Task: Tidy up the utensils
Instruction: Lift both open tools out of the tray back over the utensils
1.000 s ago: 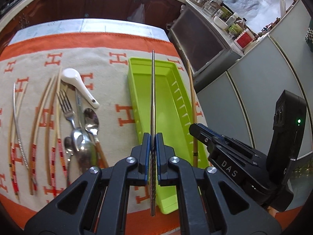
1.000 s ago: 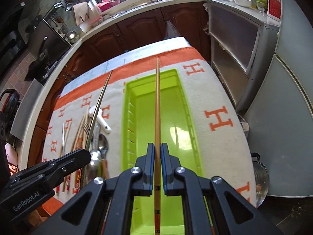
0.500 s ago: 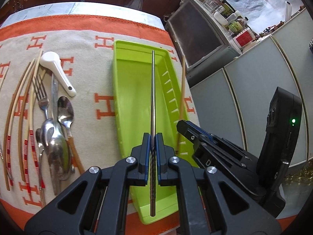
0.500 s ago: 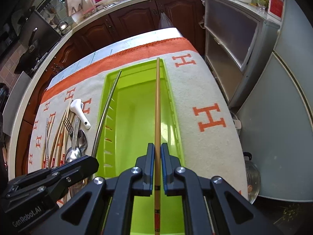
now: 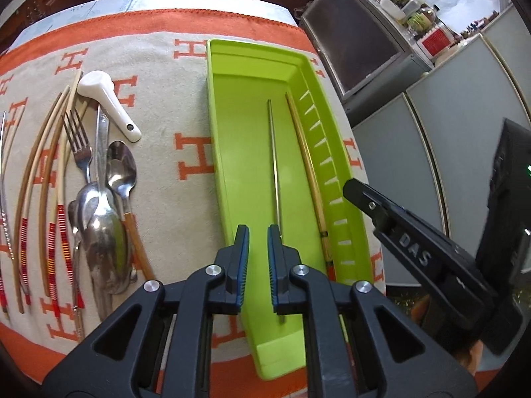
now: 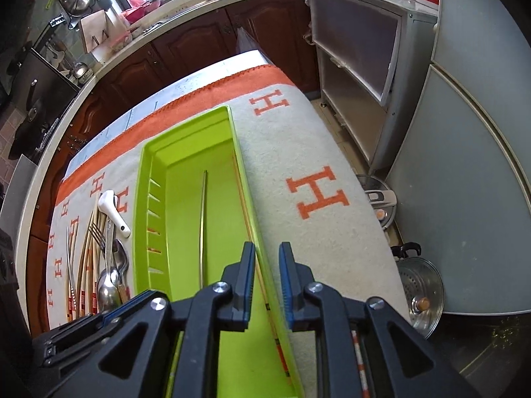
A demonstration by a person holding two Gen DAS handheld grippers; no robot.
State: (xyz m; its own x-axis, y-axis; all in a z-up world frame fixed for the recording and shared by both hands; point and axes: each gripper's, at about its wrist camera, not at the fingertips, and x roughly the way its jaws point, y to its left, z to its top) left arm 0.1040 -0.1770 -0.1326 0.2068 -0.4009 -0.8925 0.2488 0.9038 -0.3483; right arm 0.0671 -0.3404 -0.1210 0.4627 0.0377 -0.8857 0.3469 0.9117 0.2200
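Step in hand is the release: my left gripper [image 5: 258, 232] and right gripper [image 6: 267, 248] both hang over the green tray [image 5: 212, 106] with jaws opening and nothing between the pads. The metal chopstick [image 5: 274, 165] lies flat on the tray floor, and the wooden chopstick [image 5: 307, 165] lies just beside it along the slotted wall. Next move, as I judge it: lift both grippers clear, then go to the utensils [image 5: 99, 199] lying on the cloth [image 5: 166, 66] left of the tray, closing on one thin handle at a time.
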